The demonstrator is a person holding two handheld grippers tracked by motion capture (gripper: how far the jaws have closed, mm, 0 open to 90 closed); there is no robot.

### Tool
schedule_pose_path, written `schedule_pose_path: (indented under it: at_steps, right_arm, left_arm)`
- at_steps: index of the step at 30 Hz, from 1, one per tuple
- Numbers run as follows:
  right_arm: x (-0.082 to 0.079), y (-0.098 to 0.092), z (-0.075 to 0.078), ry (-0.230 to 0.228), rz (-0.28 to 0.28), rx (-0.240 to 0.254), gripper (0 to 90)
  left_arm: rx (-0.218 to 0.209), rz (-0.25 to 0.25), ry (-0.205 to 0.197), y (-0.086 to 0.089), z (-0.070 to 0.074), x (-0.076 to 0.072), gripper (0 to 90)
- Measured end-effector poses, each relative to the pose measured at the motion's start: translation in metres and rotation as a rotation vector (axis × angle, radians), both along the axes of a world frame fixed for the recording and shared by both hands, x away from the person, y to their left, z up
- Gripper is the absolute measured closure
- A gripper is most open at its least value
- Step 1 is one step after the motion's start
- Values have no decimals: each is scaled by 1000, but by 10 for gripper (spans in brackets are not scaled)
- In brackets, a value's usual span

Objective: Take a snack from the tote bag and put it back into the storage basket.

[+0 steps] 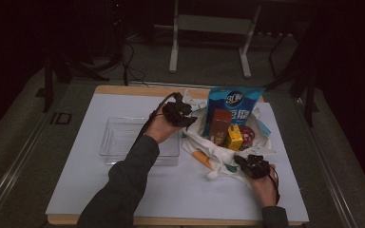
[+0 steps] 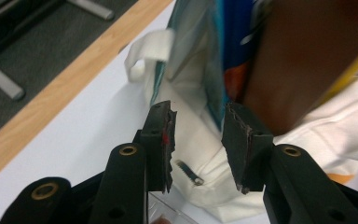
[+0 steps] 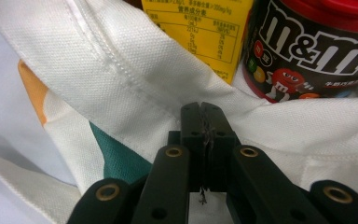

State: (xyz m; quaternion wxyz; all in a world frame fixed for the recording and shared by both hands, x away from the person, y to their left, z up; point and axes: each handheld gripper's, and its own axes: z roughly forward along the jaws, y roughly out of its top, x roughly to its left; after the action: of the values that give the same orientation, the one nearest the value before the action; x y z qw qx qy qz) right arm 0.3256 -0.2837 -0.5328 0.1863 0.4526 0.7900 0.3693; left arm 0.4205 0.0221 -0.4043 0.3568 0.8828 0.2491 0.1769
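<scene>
The right gripper point(image 1: 247, 164), jaws pressed together on the tote bag point(image 1: 218, 164) rim at 5 o'clock, probably pins it steady. The left gripper point(image 1: 186, 116), jaws apart and empty at 10 o'clock, faces the brown carton point(image 1: 220, 126) inside, likely its target.

One tote bag point(image 1: 218, 159), one clear tray point(image 1: 119, 137), four snack packs point(image 1: 230, 124).
</scene>
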Motion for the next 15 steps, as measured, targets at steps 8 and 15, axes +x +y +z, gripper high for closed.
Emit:
schedule_pose_path:
  at_steps: [8, 15]
  right_arm:
    - [-3, -2, -3, -21, -11, 23, 887]
    - [-2, -3, -3, -14, -15, 38, 887]
  left_arm:
    - [-3, -84, -37, -6, 13, -20, 628]
    - [38, -186, -55, -16, 19, -29, 692]
